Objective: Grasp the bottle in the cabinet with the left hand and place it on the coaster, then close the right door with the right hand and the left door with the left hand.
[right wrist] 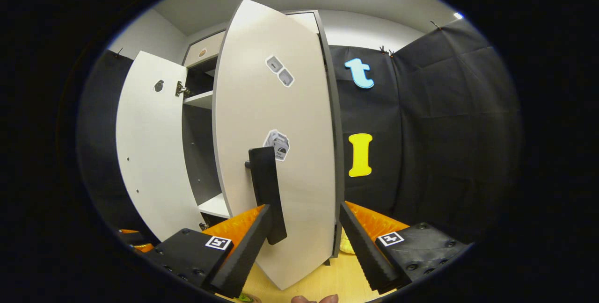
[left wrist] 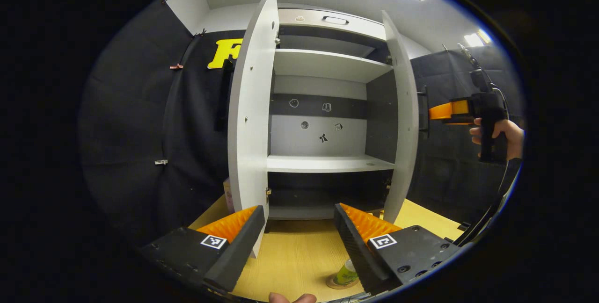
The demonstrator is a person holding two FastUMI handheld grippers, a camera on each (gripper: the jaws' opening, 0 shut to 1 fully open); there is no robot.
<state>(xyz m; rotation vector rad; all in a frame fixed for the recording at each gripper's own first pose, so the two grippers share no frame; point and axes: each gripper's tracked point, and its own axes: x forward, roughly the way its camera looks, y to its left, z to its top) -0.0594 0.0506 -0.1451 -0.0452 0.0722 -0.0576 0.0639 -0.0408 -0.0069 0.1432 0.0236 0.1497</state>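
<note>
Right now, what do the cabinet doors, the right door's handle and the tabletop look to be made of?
Cabinet doors: probably laminated board, matte white; flat faces, thin edges, hinge holes. Handle: a dark matte bar, plastic or painted metal; I cannot tell which. Tabletop: pale yellow with fine grain lines, likely wood or wood-look laminate.

White cabinet doors [right wrist: 276,153] with a black handle [right wrist: 267,195], grey shelves [left wrist: 327,163], pale wood-grain tabletop [left wrist: 299,251], green-labelled bottle [left wrist: 346,274].
</note>
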